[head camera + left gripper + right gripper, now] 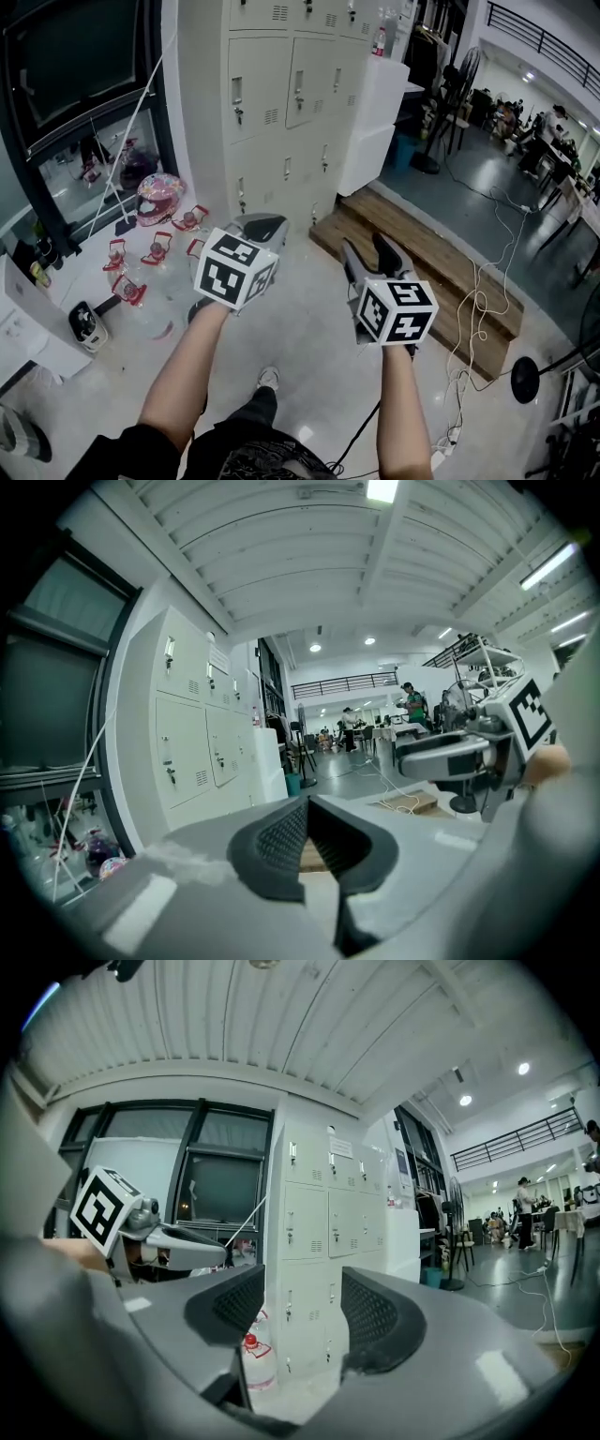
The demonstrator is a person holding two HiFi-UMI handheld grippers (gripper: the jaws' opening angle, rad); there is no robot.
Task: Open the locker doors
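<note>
A bank of pale grey lockers [291, 94] stands ahead against the wall, every door I can see closed, with small handles and keys on the doors. Both grippers hang in the air well short of it. My left gripper [267, 225] points at the lower doors; in the left gripper view its jaws [307, 803] meet at the tips with nothing in them. My right gripper [370, 251] is to its right. Its pads [370, 1312] stand apart with nothing between them, and the lockers [319, 1232] show through the gap.
A low wooden platform [422, 253] lies on the floor right of the lockers, under a white cabinet [375, 122]. A pink helmet [157, 197] and several water bottles [155, 251] sit on the floor at the left. Cables [478, 309] and a round stand base [525, 380] lie at the right.
</note>
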